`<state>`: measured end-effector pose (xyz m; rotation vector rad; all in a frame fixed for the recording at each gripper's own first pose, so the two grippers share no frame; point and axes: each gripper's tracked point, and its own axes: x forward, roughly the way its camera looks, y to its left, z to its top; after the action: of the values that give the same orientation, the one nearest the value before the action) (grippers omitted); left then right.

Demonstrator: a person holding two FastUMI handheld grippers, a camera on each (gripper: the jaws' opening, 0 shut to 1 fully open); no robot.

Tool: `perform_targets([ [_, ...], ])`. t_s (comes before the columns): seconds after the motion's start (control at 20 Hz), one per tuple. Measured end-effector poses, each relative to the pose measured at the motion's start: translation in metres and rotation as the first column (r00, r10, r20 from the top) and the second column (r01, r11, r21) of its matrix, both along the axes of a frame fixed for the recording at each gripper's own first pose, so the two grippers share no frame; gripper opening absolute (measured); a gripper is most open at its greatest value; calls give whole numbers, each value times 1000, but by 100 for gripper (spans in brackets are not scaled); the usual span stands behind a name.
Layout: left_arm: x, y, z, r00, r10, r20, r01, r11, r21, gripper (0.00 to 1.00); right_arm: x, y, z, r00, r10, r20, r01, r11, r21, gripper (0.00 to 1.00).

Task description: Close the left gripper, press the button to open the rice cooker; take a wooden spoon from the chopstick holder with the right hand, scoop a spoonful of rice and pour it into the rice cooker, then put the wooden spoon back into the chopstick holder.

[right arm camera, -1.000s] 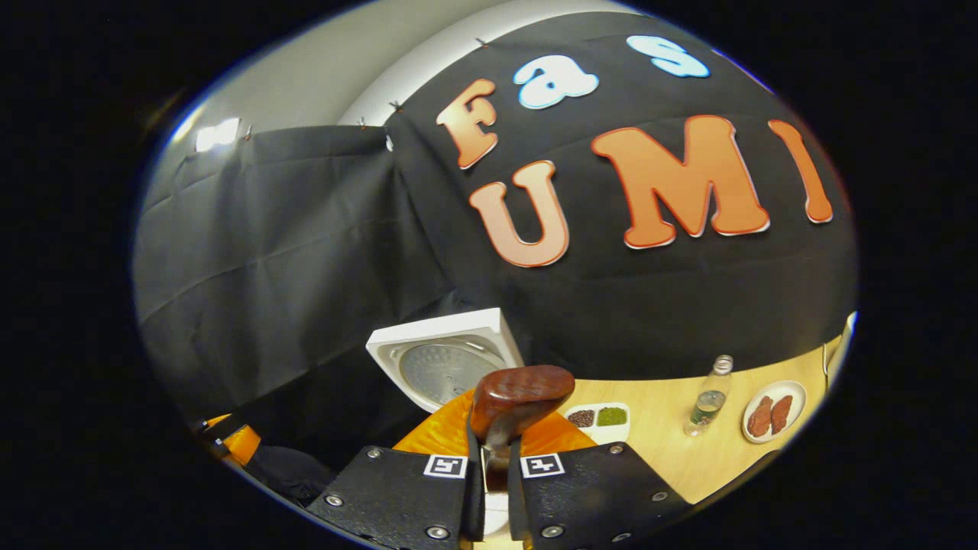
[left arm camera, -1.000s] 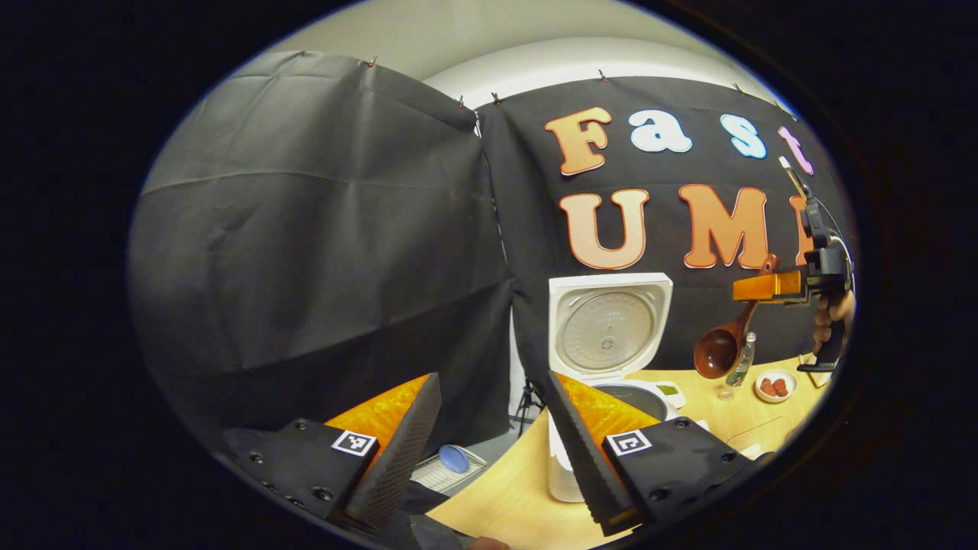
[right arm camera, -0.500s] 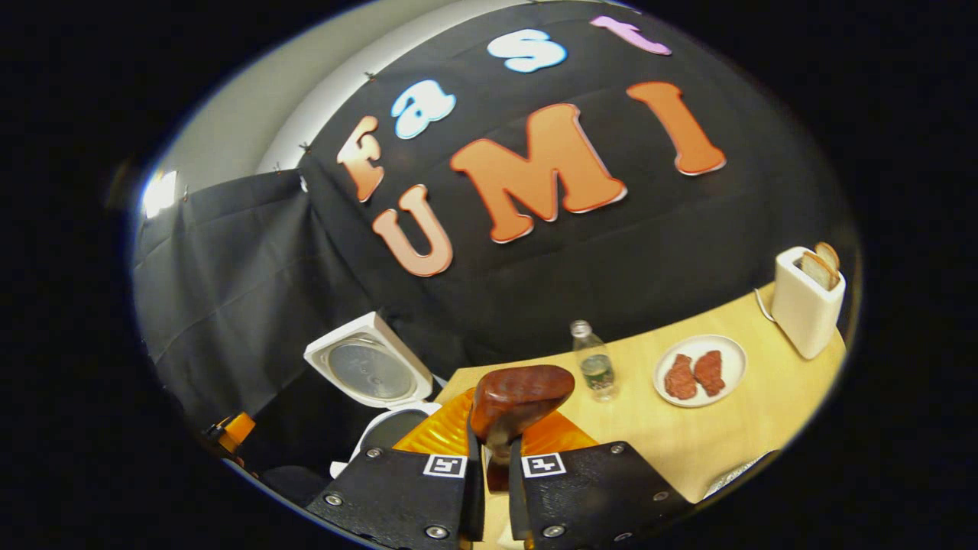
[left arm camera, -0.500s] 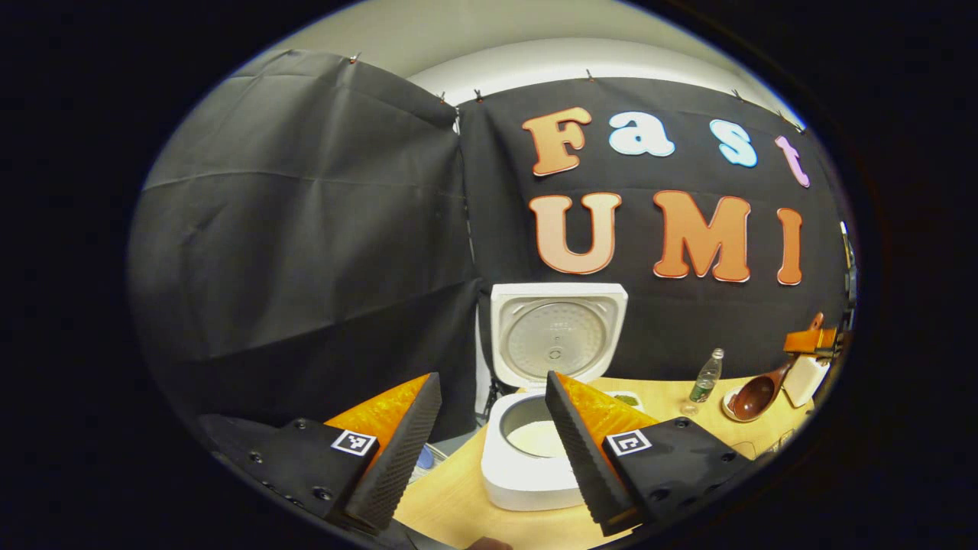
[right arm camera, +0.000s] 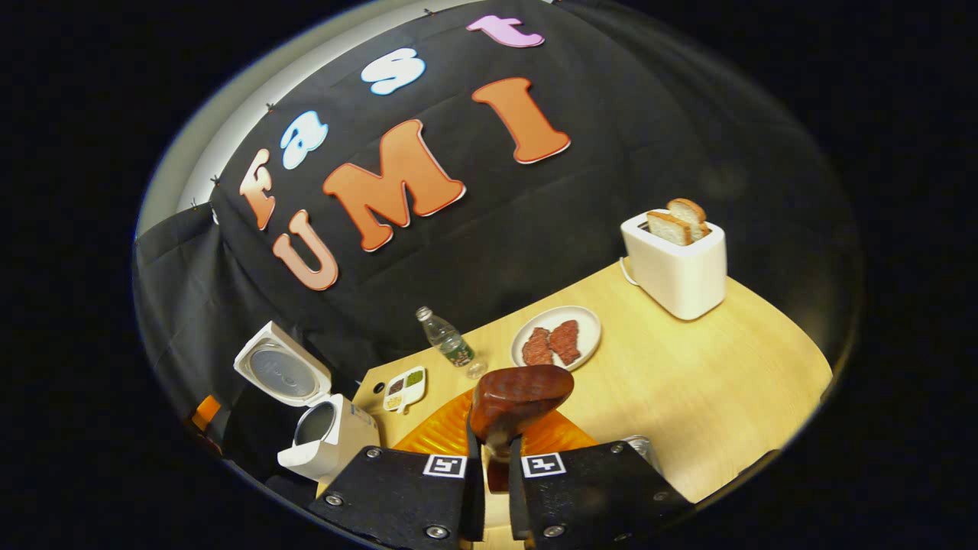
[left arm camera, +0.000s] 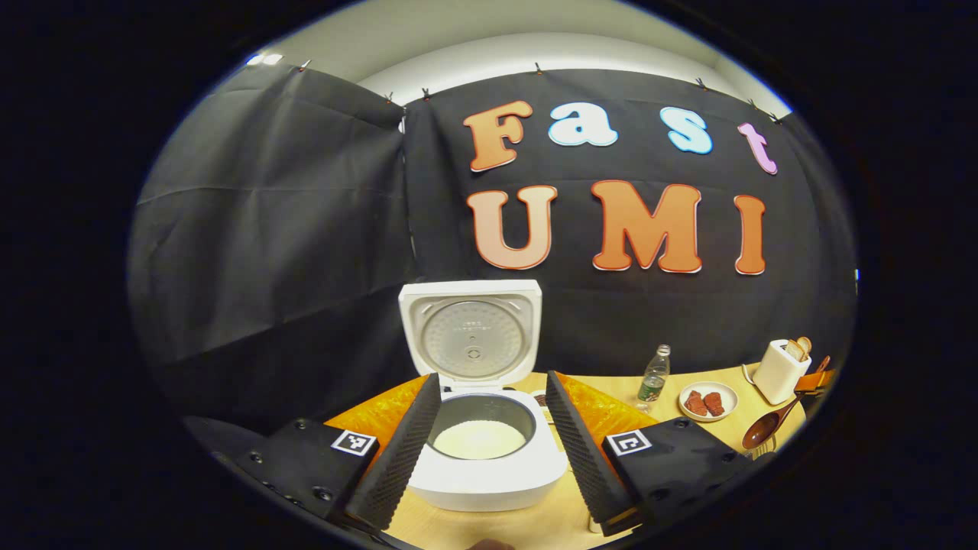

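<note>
We swing the spoon [right arm camera: 521,393] off the cooker [left arm camera: 489,458] toward the toaster [right arm camera: 676,263] | right gripper [right arm camera: 490,458] pinches it | left gripper [left arm camera: 489,435] spread | rice poured, return to holder next

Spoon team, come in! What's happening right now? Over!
Left tongs open, facing white rice cooker, lid up. Right tongs shut on brown wooden spoon above the table. Nothing in the way.

The left gripper view looks level and straight at the open rice cooker [left arm camera: 481,428], close in front of it. The right gripper view looks from higher up and well to the cooker's right, tilted, facing down across the table [right arm camera: 710,382]. Both views share the cooker, bottle [left arm camera: 652,376], plate [left arm camera: 707,401] and toaster [left arm camera: 779,371].
</note>
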<state>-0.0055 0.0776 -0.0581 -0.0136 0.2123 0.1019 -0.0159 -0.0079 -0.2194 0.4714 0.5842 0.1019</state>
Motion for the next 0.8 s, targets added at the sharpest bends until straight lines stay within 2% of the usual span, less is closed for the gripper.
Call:
perform_targets([
  [0.25,4,-33,15,999,-41,2,41,999,-1,94,-16,-48,-20,999,-35,-33,33,999,-43,12],
  [0.4,2,-39,24,999,-37,19,36,999,19,94,-23,-66,-34,997,-66,-51,64,997,-52,12],
  [0.65,16,-34,33,1000,-15,0,15,1000,23,92,-29,-72,-73,991,-78,-105,74,996,-42,12],
  [0.8,36,-22,46,1000,-12,-12,12,1000,-11,98,-34,-68,-94,984,-84,-158,77,996,-48,15],
])
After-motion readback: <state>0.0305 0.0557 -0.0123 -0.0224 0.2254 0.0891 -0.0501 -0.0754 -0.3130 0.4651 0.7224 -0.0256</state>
